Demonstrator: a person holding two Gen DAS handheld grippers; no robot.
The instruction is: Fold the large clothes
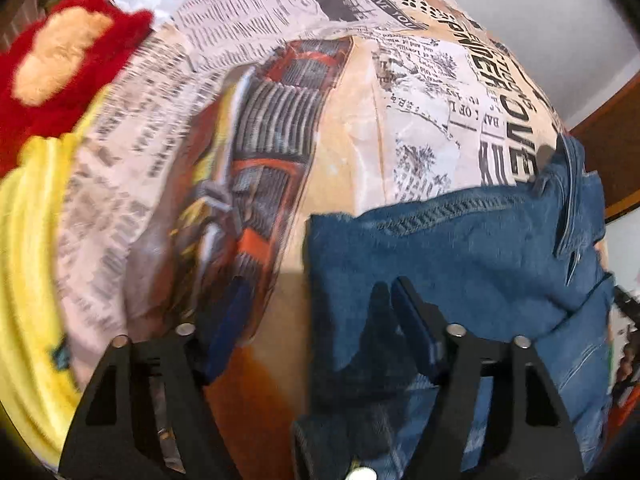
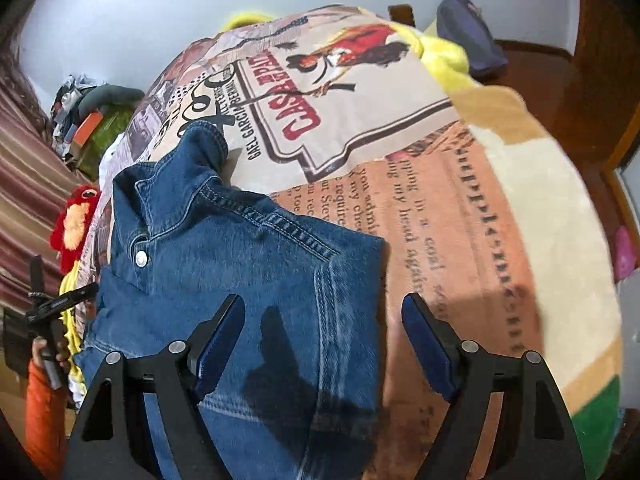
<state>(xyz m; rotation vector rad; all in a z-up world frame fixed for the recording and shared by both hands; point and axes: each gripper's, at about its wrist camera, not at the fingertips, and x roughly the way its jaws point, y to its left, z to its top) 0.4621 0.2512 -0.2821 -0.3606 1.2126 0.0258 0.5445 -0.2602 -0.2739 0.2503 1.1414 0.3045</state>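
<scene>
Left wrist view: the left gripper points steeply down over a bed. Its jaws stand apart and grip nothing. The left blue-padded finger hangs over the newspaper-print collage bedspread; the right finger hangs over the blue denim garment, whose left edge falls between the two fingers. Contact between pad and cloth cannot be told. The denim lies on the bedspread at the lower right of the view, a stitched seam running across its top. A yellow fleece blanket lies along the left edge, with a red and orange plush toy above it.

Right wrist view: the right gripper has its jaws wide apart and holds nothing. The same denim garment, with collar and metal snap button, lies partly folded on the bedspread; its right edge falls between the fingers. At far left, a hand in an orange sleeve holds the other gripper's handle. A cream and tan striped blanket borders the bed at right.
</scene>
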